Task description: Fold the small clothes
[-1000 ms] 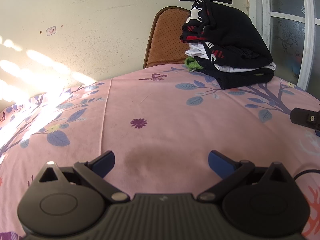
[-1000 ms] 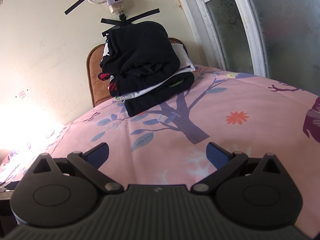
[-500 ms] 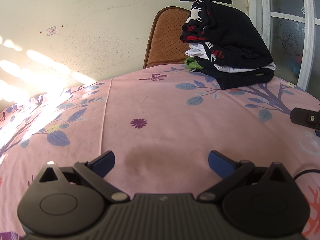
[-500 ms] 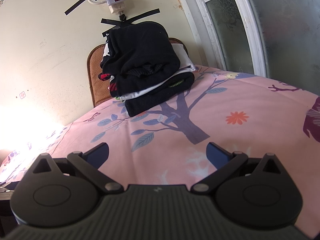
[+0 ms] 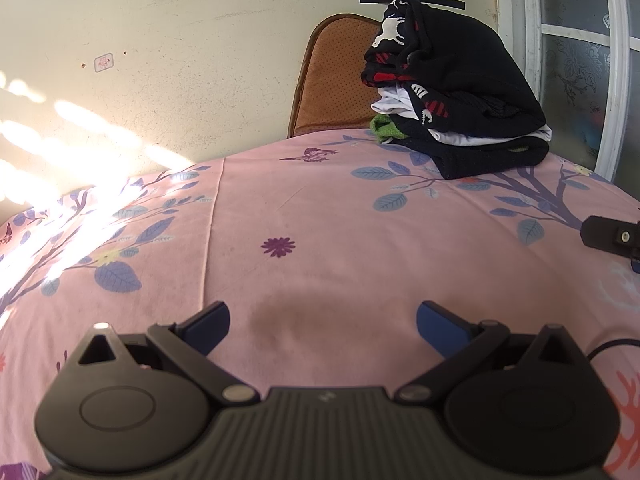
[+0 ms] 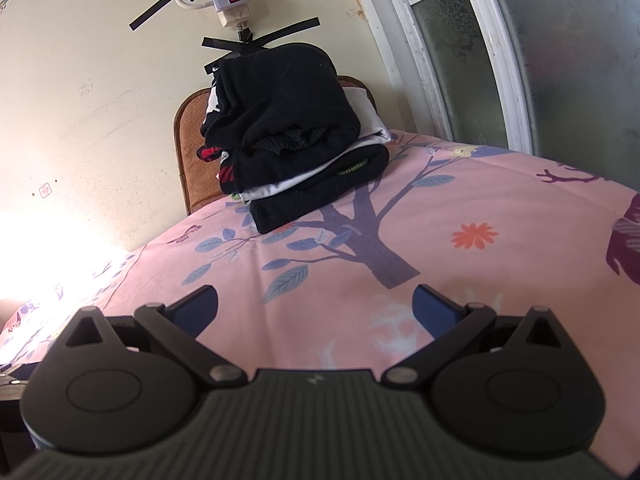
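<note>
Nothing has shifted in the last second: the left gripper and right gripper stay wide and empty, well short of the stacked clothes, which fits either a finished stack or one awaiting folding.

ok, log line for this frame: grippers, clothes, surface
left gripper: open, empty | right gripper: open, empty | clothes pile: stacked at far edge | pink sheet: no garment between fingers
</note>
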The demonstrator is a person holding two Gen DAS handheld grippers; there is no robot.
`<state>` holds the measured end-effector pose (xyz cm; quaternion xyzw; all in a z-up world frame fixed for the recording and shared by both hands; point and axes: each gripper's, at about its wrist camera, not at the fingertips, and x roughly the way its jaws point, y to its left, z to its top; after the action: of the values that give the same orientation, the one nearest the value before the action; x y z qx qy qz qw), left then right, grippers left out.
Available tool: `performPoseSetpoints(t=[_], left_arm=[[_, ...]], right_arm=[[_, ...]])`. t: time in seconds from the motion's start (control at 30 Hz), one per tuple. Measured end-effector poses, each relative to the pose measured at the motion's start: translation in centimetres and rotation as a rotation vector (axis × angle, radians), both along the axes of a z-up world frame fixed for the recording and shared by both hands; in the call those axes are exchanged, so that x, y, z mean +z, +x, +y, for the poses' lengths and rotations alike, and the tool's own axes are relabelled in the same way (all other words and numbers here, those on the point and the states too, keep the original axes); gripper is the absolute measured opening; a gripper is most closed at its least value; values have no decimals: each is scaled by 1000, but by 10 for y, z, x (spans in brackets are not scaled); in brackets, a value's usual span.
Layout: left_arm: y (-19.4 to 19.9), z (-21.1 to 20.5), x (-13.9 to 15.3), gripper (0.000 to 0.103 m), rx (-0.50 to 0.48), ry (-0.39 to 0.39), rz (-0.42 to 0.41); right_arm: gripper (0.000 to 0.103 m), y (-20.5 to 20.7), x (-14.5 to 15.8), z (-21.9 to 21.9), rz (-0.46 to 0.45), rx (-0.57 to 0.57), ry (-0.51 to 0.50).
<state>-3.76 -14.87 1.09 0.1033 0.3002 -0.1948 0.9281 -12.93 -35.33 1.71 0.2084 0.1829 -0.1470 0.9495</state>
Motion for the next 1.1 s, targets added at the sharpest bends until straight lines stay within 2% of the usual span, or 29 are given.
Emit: performPoseSetpoints(t=[1.1], left_arm=[[-3,-3,0,103,-1,-2,-3]], right_arm=[[103,0,0,1,0,-1,1]])
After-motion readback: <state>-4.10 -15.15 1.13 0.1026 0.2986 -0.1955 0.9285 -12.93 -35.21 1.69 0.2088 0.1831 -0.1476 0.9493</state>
